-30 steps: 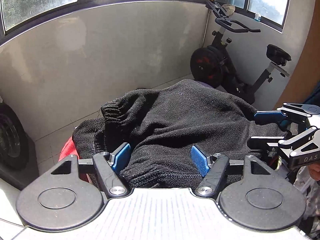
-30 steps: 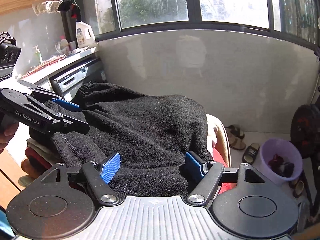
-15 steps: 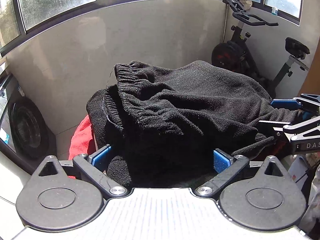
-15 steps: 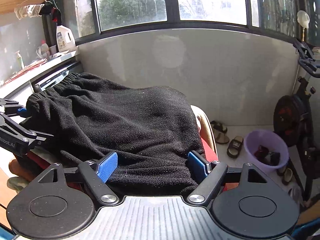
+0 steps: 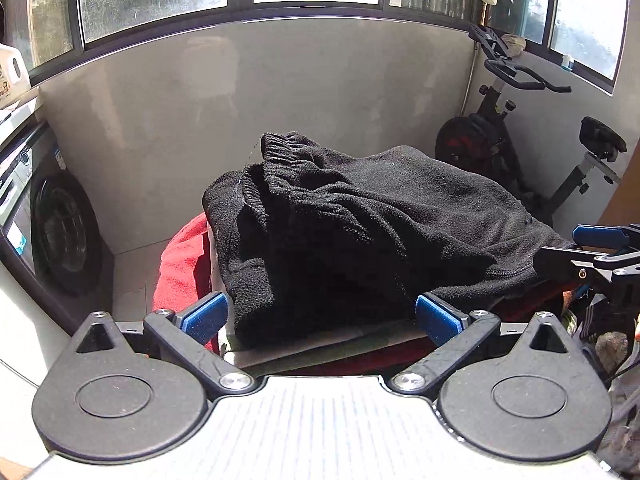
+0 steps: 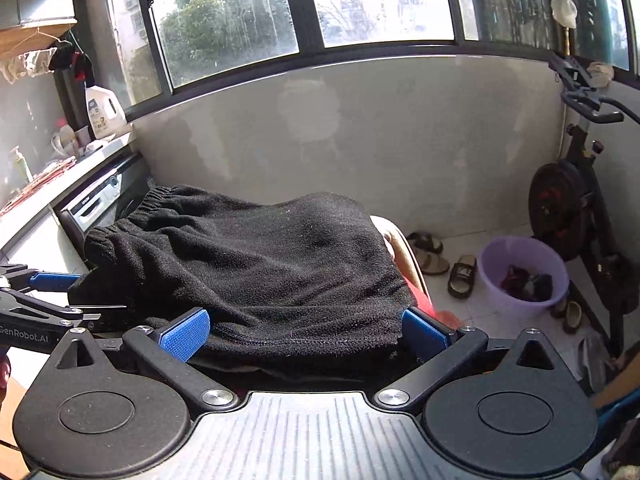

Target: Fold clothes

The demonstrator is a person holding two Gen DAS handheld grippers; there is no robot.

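— Sunlit balcony laundry corner, grey half-wall under the windows, washing machine (image 5: 48, 224) on one side, exercise bike (image 5: 520, 152) on the other. What's the stage, would you say?

— Looks like a fold just set down. The black fleece garment (image 5: 360, 232) lies folded on top of a stack of clothes (image 5: 320, 350), with something red (image 5: 182, 264) bulging out beneath it.

— And the tools?

— Both spread wide. The left gripper (image 5: 320, 314) has just been opening, and its blue pads (image 5: 204, 316) stand either side of the near edge without pressing it. The right gripper (image 6: 304, 334) has just opened too; the hem lies between its pads, loose, nothing pinched.

— So released, then

— That's my reading. Next I'd guess either a smoothing pass over the bunched elastic end (image 5: 288, 148), or reaching for another piece. A fresh garment would mean turning away from this pile; the lilac basin (image 6: 524, 276) on the floor holds some dark things, though I can't say they're meant for folding.

— What can't you make out?

— What carries the stack; the fleece and red cloth hide it. The layers under the black one show only as thin edges. The right tool is cut off at the frame edge in the left view. Whether it's trousers or a top, I can't say for sure
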